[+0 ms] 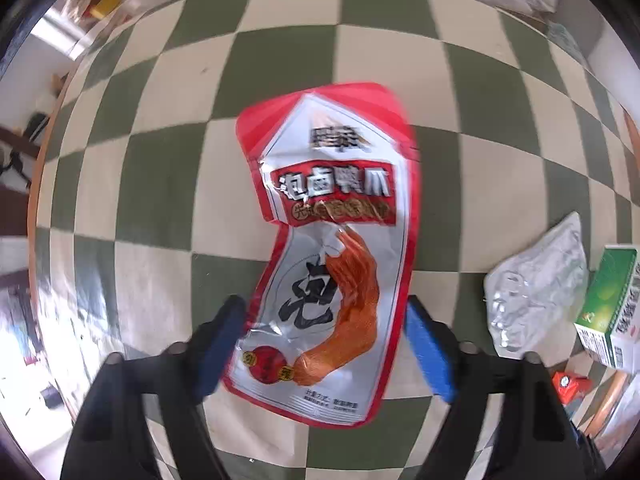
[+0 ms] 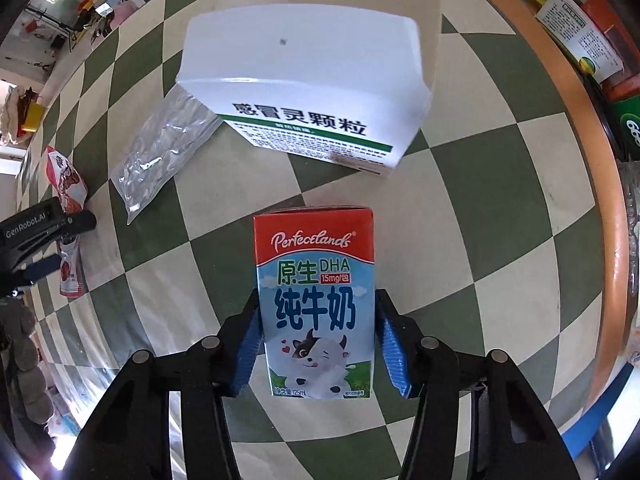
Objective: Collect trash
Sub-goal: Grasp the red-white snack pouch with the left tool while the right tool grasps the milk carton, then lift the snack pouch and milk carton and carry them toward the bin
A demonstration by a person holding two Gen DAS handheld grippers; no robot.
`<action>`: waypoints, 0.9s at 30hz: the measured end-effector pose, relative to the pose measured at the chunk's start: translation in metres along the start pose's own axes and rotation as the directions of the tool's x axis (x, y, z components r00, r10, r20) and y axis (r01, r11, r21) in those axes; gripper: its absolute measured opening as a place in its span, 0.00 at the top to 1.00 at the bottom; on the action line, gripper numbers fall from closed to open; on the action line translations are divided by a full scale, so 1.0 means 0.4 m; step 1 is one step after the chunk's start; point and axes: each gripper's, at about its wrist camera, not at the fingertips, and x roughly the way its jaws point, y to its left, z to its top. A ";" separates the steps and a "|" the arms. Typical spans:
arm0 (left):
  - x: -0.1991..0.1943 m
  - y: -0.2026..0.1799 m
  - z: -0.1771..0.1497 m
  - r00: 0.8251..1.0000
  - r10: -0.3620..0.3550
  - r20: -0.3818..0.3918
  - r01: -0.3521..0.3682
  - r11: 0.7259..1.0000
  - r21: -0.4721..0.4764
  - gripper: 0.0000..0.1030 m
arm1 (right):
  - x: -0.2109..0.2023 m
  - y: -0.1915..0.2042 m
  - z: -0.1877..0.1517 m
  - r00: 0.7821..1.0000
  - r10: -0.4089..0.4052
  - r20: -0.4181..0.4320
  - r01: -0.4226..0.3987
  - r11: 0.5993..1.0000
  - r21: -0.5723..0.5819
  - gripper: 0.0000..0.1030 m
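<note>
A red and white snack packet [image 1: 332, 248] lies flat on the green and cream checkered tabletop [image 1: 160, 168], between the two fingers of my left gripper [image 1: 326, 320], whose blue pads stand on either side of its lower half, open with slight gaps. My right gripper [image 2: 318, 320] has its blue pads pressed on both sides of a small Perfectlands milk carton [image 2: 316, 300]. The packet [image 2: 66, 216] and the left gripper [image 2: 44, 236] also show at the left of the right wrist view.
A white and green medicine box [image 2: 308, 96] lies beyond the carton, also seen in the left wrist view [image 1: 610, 312]. A clear plastic bag [image 2: 164, 148] lies left of it. The table's orange rim [image 2: 592, 128] curves on the right, with clutter beyond.
</note>
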 end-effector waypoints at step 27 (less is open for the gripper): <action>-0.061 0.030 -0.287 1.000 -0.027 0.004 0.026 0.992 0.122 0.46 | -0.008 0.033 -0.164 0.998 0.055 -0.021 -0.056 0.996 -0.069 0.49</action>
